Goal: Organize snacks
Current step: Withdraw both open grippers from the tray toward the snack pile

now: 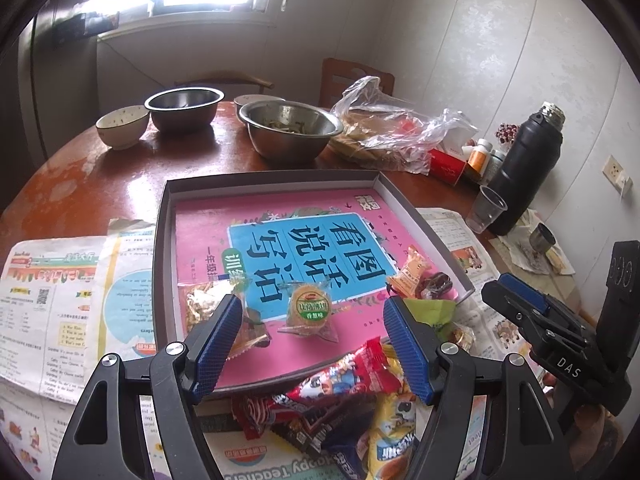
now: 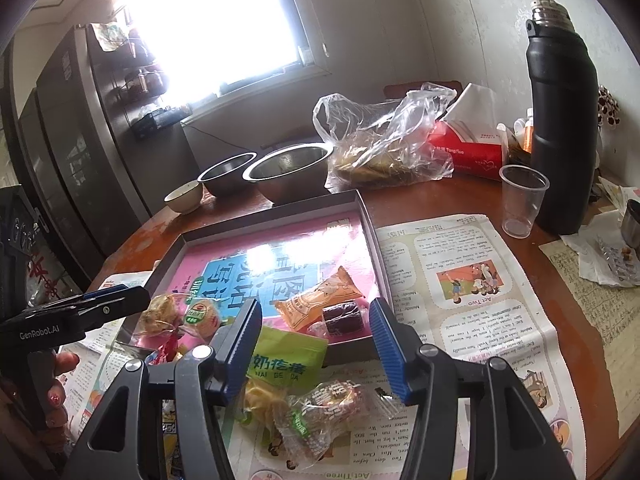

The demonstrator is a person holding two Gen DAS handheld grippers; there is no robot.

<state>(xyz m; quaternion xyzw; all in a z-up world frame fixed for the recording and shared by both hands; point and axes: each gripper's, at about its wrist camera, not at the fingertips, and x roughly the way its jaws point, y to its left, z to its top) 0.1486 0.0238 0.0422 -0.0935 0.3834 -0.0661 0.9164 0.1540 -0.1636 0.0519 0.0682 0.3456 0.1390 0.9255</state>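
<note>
A shallow grey tray (image 1: 163, 240) lined with a pink book cover sits on the round table. In it lie a round cake in clear wrap (image 1: 310, 309), a gold-flecked sweet (image 1: 200, 300), an orange packet (image 2: 320, 300) and a dark wrapped piece (image 2: 344, 316). My left gripper (image 1: 312, 344) hovers open over the tray's near edge, nothing between its pads. Below it lies a pile of loose snacks with a red packet (image 1: 344, 376) on top. My right gripper (image 2: 316, 348) is open above a green packet (image 2: 288, 356) and a clear-wrapped candy (image 2: 324, 412) on the newspaper.
Two steel bowls (image 1: 292, 128) (image 1: 182, 106) and a ceramic bowl (image 1: 122, 126) stand behind the tray. A clear plastic bag (image 2: 380, 140), a red tissue box (image 2: 468, 152), a black flask (image 2: 560, 120) and a plastic cup (image 2: 522, 204) are at the back right. Newspaper (image 2: 472, 300) covers the near table.
</note>
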